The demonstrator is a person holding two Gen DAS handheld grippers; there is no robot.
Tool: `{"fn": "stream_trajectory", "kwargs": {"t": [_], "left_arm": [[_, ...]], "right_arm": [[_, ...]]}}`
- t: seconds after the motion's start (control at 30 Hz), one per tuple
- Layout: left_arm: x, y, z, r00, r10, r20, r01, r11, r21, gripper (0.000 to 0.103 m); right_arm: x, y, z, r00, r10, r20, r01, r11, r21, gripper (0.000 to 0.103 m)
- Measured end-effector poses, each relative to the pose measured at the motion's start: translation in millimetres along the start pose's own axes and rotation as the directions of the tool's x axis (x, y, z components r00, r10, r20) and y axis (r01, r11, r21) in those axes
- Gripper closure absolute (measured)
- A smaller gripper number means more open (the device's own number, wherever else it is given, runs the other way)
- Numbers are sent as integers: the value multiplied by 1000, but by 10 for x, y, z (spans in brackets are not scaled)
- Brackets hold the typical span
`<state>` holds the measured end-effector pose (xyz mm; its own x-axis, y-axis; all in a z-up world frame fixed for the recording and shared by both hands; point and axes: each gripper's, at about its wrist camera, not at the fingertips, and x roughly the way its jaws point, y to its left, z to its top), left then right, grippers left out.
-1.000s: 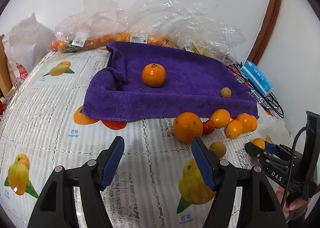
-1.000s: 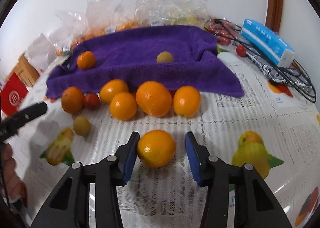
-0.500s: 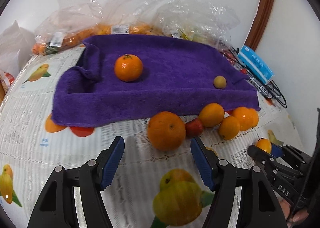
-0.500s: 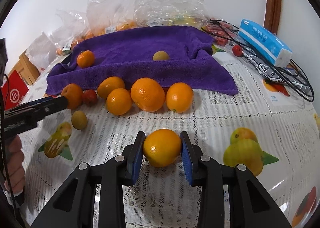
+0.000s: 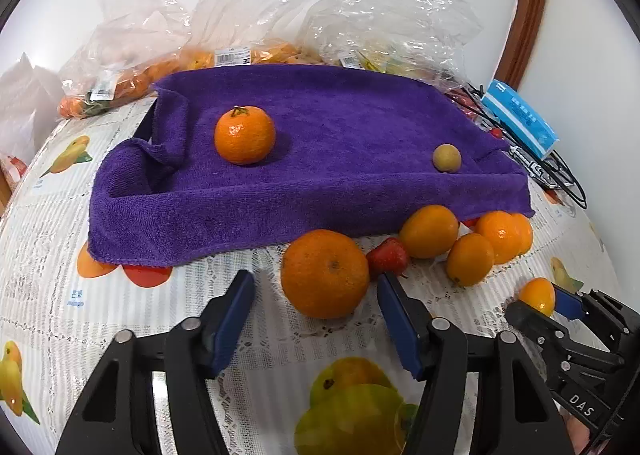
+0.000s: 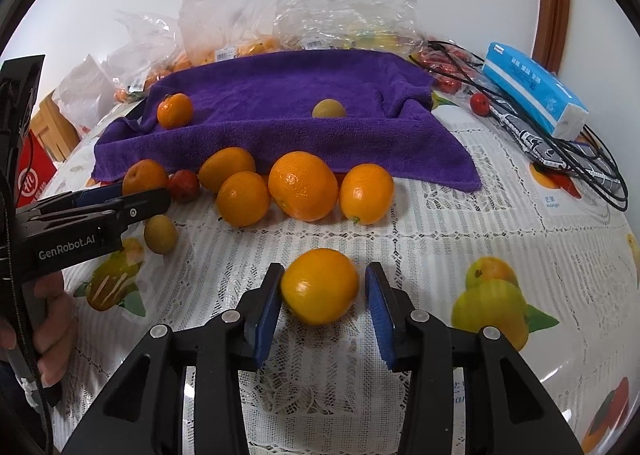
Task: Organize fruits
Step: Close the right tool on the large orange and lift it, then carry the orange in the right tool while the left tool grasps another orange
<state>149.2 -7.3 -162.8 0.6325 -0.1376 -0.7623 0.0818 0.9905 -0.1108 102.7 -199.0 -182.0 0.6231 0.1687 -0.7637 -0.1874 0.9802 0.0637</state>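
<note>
Here, plush purple towel (image 5: 344,143), round orange (image 5: 325,273).

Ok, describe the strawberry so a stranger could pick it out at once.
Find the purple towel spread on the table, then the row of orange fruit along its near edge. The strawberry sits in that row, wedged between the big orange and a smaller orange fruit. It is the only red piece among them.

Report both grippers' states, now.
Left gripper: closing around the big orange, pads not touching.
Right gripper: opening, small orange between pads.
</note>
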Motion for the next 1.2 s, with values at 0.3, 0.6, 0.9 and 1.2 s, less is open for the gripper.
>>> {"fn": "stream_trajectory", "kwargs": {"t": [0.3,0.6,0.9,1.2], "left_arm": [[-17,87,5,998,-68,18,69,997,-42,63],[-139,53,10,993,-87,74,89,996,-28,63],[-418,128,141,984,-123,131,128,991,-28,63],[-606,318,552,975,-57,216,68,997,-45,63]], "right_arm": [[-9,-46,1,1000,30,6,-30,999,23,60],[-51,-145,-17,998,59,29,-61,995,74,68],[-274,-101,152,994,70,86,-78,992,95,68],[-494,53,715,976,87,200,-104,992,75,68]]}}
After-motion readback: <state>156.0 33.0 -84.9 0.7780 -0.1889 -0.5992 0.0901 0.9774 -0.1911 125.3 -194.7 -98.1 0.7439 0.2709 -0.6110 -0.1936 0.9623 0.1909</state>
